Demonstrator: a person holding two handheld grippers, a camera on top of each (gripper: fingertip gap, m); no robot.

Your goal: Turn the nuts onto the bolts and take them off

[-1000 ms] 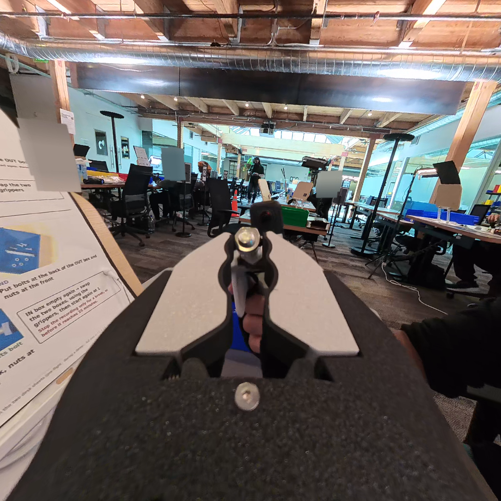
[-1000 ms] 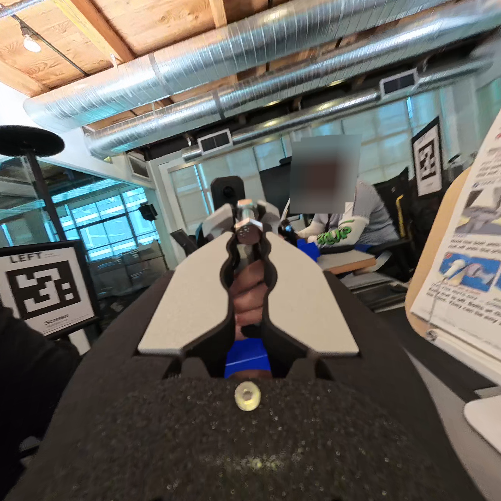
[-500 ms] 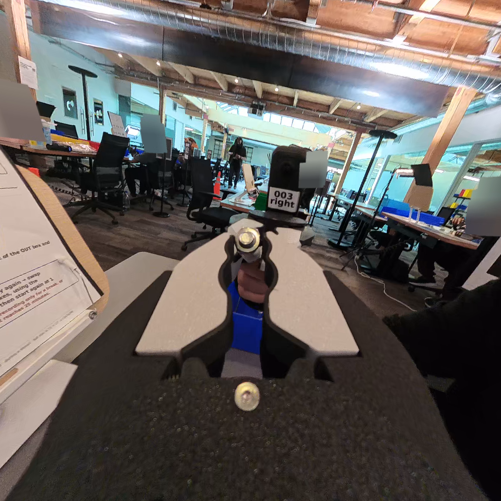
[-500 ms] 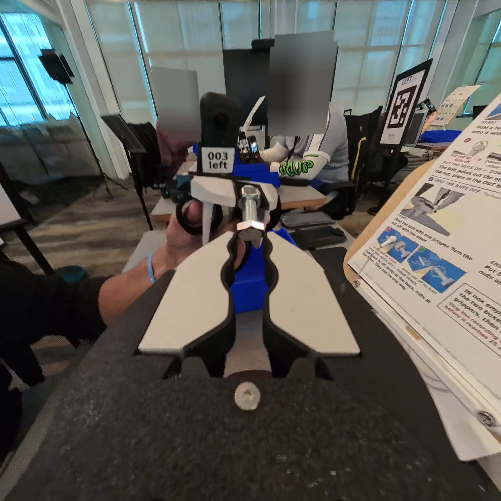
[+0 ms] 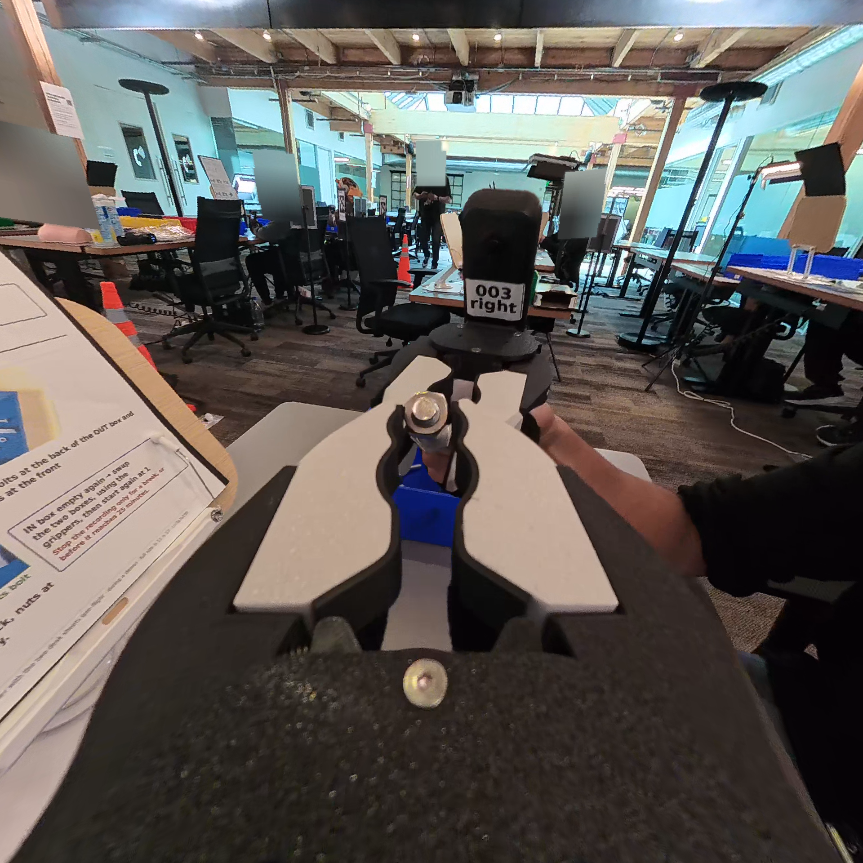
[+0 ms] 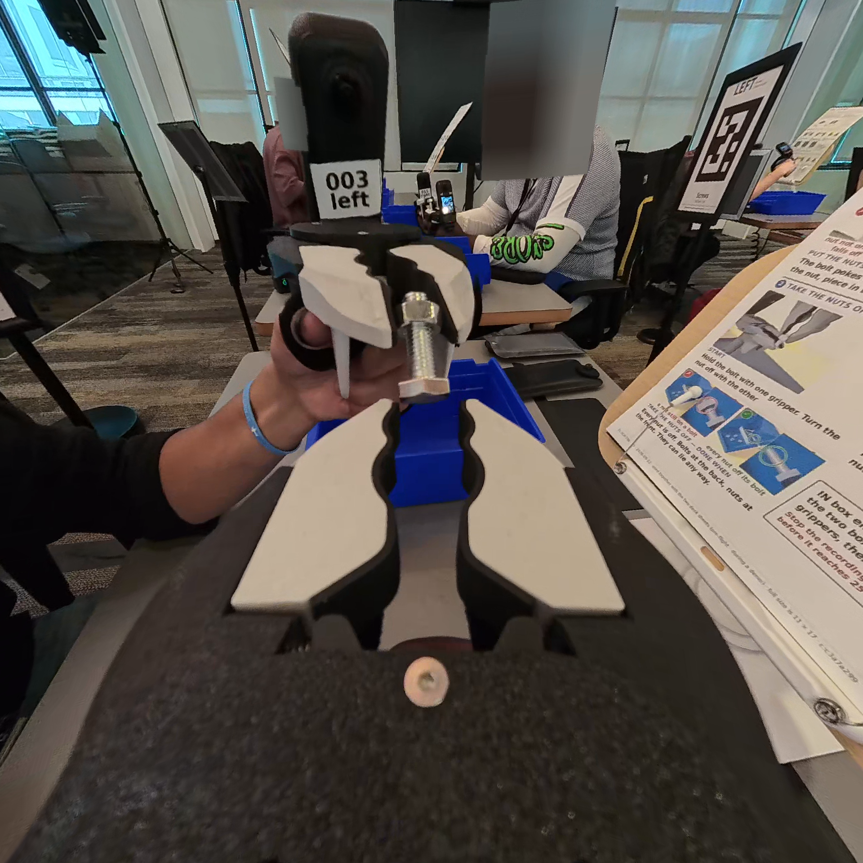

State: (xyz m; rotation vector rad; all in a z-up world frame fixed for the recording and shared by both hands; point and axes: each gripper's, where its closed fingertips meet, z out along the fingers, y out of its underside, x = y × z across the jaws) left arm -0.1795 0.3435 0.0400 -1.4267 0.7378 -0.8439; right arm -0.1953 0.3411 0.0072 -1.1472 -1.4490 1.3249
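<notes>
Steel bolt (image 6: 422,348) hangs head-down, its nut (image 5: 425,413) pinched in the left gripper (image 5: 426,422). Right gripper (image 6: 428,411) gapes empty just below; next, it likely should clamp the head and twist.

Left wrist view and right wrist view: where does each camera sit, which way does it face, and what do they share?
Left wrist view: on the left gripper, shut on the nut; it faces the right gripper and the person's right hand.
Right wrist view: on the right gripper, open; it looks back at the left gripper and the left hand.
Shared: the nut on the bolt, the blue bin, the instruction sheet.
</notes>
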